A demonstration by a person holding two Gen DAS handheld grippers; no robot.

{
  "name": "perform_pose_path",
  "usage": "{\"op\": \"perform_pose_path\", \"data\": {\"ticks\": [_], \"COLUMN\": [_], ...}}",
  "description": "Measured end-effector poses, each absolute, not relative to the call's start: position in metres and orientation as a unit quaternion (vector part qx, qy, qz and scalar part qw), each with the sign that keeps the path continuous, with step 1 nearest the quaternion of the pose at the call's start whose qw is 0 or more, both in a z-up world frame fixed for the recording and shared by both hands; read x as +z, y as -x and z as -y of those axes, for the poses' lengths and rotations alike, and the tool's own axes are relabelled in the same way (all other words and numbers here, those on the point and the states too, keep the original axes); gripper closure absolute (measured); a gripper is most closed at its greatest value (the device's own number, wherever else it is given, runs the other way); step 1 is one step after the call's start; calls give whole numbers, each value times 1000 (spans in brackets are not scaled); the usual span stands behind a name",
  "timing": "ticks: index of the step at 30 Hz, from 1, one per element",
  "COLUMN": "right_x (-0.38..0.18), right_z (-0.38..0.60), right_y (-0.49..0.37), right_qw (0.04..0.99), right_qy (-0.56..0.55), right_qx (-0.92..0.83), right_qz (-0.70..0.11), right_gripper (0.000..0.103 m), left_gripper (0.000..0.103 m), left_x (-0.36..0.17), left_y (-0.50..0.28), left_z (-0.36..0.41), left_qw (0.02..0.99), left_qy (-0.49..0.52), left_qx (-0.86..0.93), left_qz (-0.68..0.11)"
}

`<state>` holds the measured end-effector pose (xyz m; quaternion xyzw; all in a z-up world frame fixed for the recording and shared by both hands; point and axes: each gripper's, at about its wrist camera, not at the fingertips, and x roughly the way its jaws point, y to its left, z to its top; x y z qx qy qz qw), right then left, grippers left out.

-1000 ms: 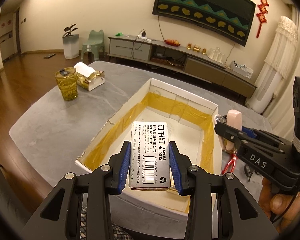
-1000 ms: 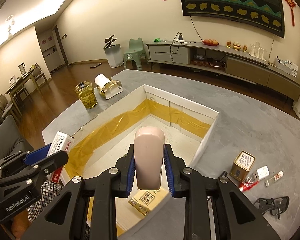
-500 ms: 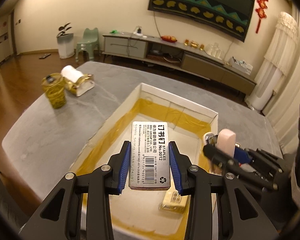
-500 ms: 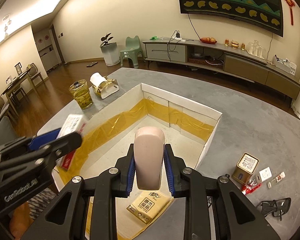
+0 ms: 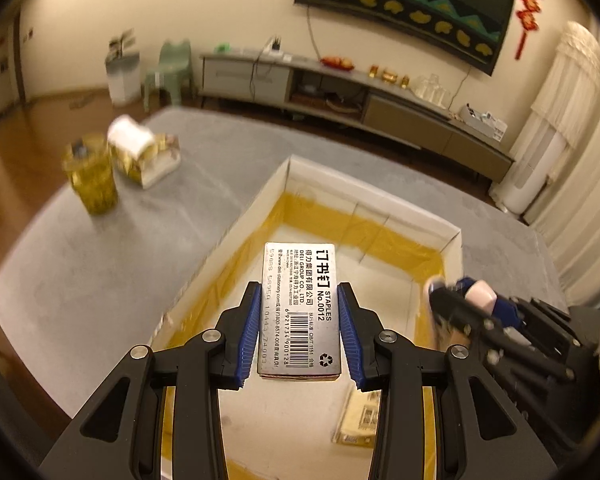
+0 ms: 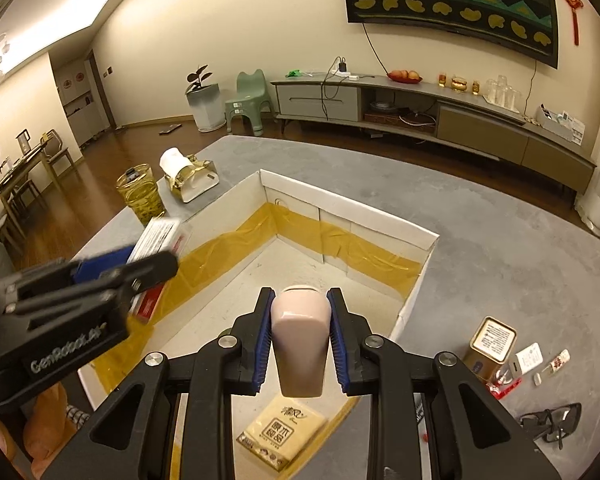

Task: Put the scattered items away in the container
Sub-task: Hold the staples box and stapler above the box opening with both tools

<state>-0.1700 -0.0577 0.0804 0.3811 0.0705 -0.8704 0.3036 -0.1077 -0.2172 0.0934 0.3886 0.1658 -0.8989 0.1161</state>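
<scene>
My left claw [image 5: 299, 330] clamping staples box [image 5: 300, 308] above white box [image 5: 452, 240], my right claw [image 6: 299, 344] gripping pink bottle [image 6: 298, 344] over it, tissue pack [image 6: 282, 432] inside, grey table [image 6: 500, 248]

Silver staples box [image 5: 300, 312] and pink bottle [image 6: 298, 346] hang above the open tape-lined carton [image 6: 352, 216]; a tan packet [image 6: 282, 430], perhaps tissues, lies inside.

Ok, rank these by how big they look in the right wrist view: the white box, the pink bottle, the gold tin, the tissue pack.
1. white box
2. pink bottle, though it sits closest to the camera, in the right gripper
3. tissue pack and gold tin: too alike to rank
</scene>
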Motion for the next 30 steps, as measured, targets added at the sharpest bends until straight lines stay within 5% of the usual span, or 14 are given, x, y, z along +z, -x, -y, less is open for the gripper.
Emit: {"op": "perform_pose_path", "data": {"ticks": [12,23,30], "right_x": [74,97,70], "right_z": [79,109,105], "right_y": [194,210,237], "right_qw": [348,347,334], "right_qy": [-423,-408,-427], "right_qx": [-836,-832,-829], "right_qz": [16,-146,-139], "right_gripper": [75,75,75], "left_gripper": [64,64,64], "left_x": [83,78,55], "left_y": [111,148,182], "left_z": [242,231,228], "left_qw": [136,103,121], "left_qy": [-401,-429,-469], "left_qx": [-888,-882,-857], "left_qz": [-179,-167,-175]}}
